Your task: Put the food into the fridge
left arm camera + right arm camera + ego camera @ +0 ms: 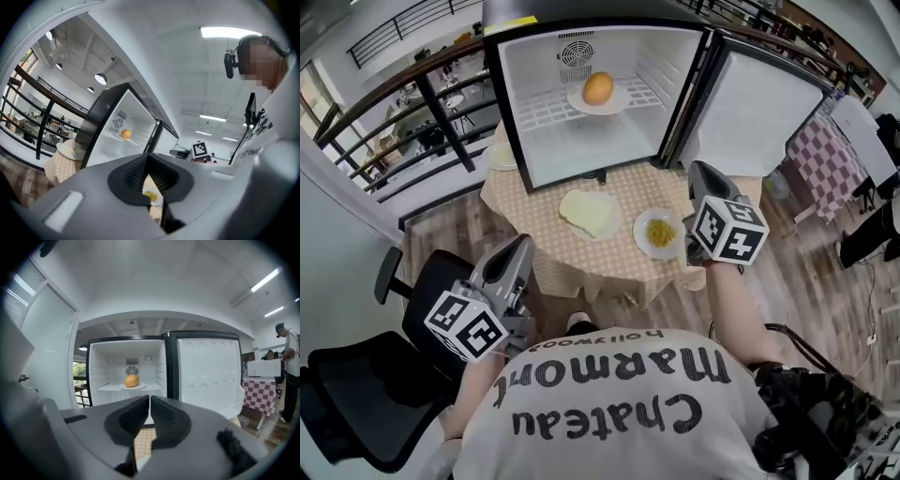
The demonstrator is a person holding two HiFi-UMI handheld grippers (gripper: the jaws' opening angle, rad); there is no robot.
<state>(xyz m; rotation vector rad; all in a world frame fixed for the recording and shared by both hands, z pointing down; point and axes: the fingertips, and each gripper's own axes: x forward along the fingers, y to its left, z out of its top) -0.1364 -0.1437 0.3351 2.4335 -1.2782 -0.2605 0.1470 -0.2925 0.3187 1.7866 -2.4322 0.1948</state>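
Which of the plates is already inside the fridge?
The plate carrying the round orange item; the flatbread plate and the yellow-food plate sit on the table.

Left gripper (523,244) low, right gripper (699,171) forward (jaws together, both empty)

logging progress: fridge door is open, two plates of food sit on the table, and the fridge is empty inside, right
Not empty: the head view shows an orange on a plate on the shelf inside the fridge. The rest is right.
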